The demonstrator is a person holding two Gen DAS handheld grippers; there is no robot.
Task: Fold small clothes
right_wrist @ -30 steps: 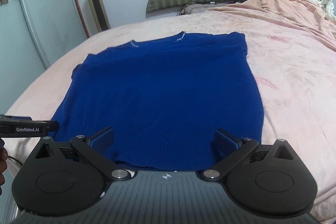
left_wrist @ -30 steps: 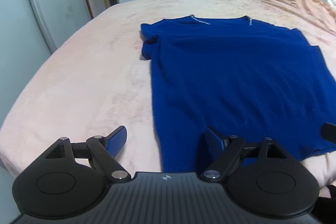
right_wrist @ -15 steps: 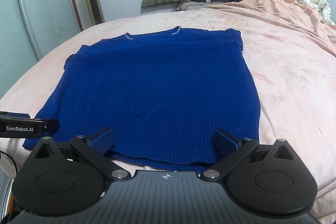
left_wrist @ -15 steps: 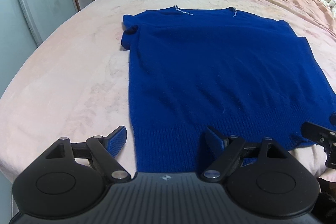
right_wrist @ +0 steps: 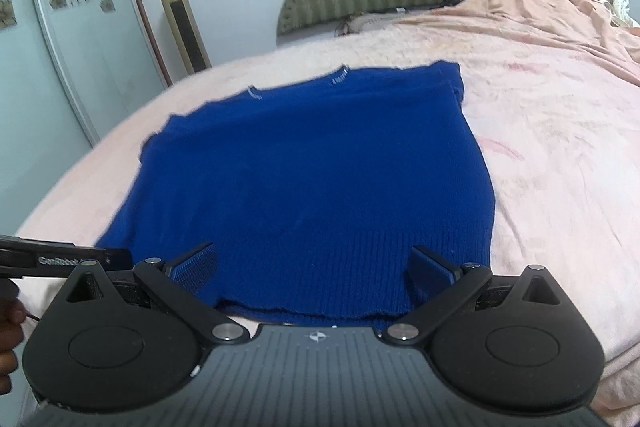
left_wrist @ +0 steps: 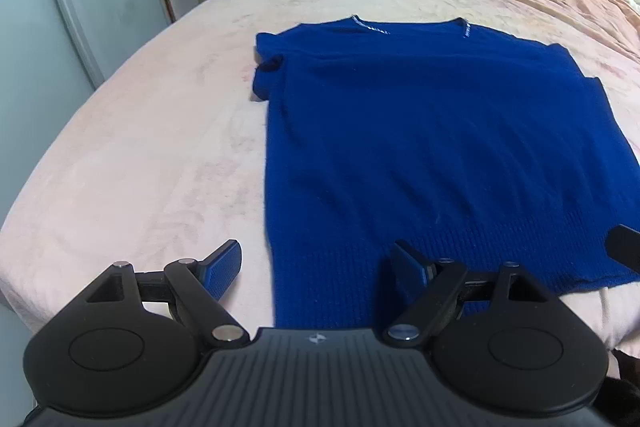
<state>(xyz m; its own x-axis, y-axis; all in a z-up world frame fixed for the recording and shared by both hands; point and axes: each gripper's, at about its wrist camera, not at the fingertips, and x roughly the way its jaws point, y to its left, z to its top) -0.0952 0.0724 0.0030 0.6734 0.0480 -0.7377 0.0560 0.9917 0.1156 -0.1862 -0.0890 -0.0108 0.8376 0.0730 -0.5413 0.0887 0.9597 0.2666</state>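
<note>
Blue knit sweater [left_wrist: 440,147] lies flat on bed [left_wrist: 140,147]. Left claw [left_wrist: 316,259] and right claw [right_wrist: 316,267] both released, empty, above hem.

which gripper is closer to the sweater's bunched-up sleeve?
Left. The left gripper sits at the hem corner on the bunched sleeve side; the right gripper sits at the hem's opposite end.

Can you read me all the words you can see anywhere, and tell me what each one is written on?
"GenRobot", with blurred letters after it: on the side of the left gripper, seen at the left edge of the right wrist view.
White lettering on the neckband of the blue sweater: too small and blurred to read.
A small emblem without letters sits on each gripper's body.
No other words can be read.
</note>
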